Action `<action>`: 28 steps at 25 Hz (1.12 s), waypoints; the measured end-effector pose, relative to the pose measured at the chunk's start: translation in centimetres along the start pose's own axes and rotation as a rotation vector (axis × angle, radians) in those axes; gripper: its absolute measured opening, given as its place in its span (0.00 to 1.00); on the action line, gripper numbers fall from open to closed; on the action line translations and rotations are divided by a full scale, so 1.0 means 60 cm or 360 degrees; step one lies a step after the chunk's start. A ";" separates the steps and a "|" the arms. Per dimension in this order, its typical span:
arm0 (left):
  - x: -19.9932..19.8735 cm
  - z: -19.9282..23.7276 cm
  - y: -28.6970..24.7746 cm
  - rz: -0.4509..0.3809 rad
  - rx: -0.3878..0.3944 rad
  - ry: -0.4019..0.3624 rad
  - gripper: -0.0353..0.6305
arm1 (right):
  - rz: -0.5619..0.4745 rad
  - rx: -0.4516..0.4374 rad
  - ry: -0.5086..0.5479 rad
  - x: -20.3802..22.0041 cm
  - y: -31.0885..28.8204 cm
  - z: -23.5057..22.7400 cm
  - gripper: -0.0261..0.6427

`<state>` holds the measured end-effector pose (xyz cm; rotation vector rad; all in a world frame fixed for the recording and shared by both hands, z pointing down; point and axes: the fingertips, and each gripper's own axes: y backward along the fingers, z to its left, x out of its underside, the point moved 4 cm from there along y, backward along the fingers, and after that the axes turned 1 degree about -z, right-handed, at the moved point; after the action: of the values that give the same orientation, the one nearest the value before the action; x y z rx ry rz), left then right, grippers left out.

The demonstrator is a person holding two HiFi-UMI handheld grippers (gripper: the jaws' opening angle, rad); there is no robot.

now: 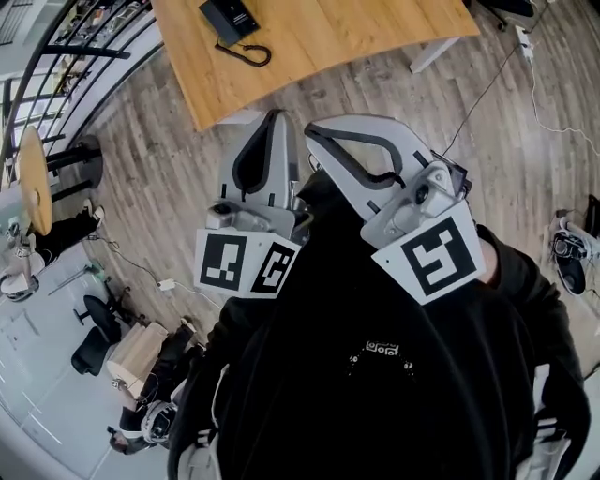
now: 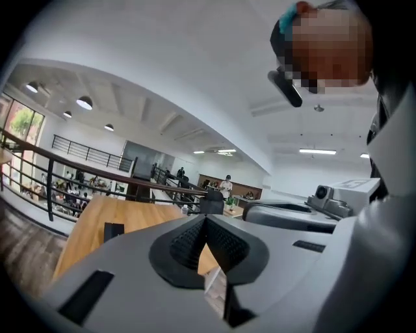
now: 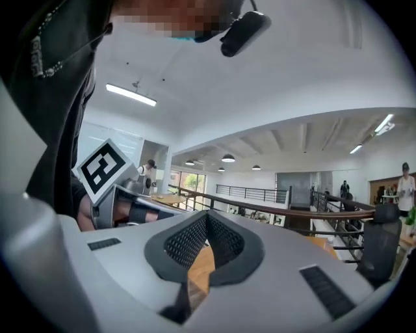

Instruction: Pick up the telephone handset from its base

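Observation:
A black telephone (image 1: 230, 19) lies on the wooden table (image 1: 319, 42) at the top of the head view, its handset resting on the base and a coiled cord (image 1: 247, 54) curling toward the table's front edge. Both grippers are held close to the person's chest, well short of the table and pointing toward it. My left gripper (image 1: 275, 116) is shut with nothing in it, and so is my right gripper (image 1: 315, 132). In the left gripper view the closed pads (image 2: 188, 244) frame the table, where a small dark shape (image 2: 113, 231), likely the telephone, sits. The right gripper (image 3: 207, 215) sees only table and railing.
Wood floor lies between me and the table. A black railing (image 1: 66, 66) runs along the left, with a round wooden table (image 1: 34, 178) beside it. A white table leg (image 1: 433, 54), a floor cable (image 1: 487, 89) and a power strip (image 1: 523, 39) are at the right.

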<state>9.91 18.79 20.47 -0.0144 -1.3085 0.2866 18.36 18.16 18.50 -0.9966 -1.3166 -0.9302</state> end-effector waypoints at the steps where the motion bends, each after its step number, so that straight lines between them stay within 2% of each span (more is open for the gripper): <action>1: -0.003 0.016 -0.002 0.0010 0.0006 0.0008 0.06 | 0.0025 -0.0041 0.0034 0.001 -0.024 0.003 0.07; 4: -0.024 0.063 -0.003 -0.0016 0.0017 0.0029 0.06 | 0.0115 -0.0125 -0.0006 0.007 -0.090 0.017 0.07; 8: -0.037 0.134 0.024 -0.0036 -0.0022 0.0064 0.06 | 0.0103 -0.0171 -0.0034 0.003 -0.155 0.049 0.07; 10: -0.041 0.166 0.037 -0.0034 -0.0012 0.0127 0.06 | 0.0077 -0.0176 -0.0123 -0.003 -0.181 0.061 0.07; 14: -0.045 0.241 0.049 -0.0029 0.0037 0.0249 0.06 | 0.0026 -0.0201 -0.0079 -0.021 -0.255 0.071 0.07; 19: -0.055 0.298 0.087 -0.0106 -0.0014 0.0188 0.06 | 0.0103 -0.0222 -0.0086 0.002 -0.311 0.105 0.07; 25: -0.084 0.332 0.123 -0.0153 -0.0101 -0.0067 0.06 | 0.0074 -0.0300 -0.0070 -0.015 -0.369 0.131 0.07; 28: -0.093 0.347 0.127 -0.0183 -0.0126 -0.0082 0.06 | 0.0099 -0.0331 -0.0073 -0.017 -0.395 0.142 0.07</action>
<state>-12.74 21.81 19.36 0.0015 -1.3660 0.1379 -6.86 18.70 18.65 -1.2184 -1.2372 -1.0164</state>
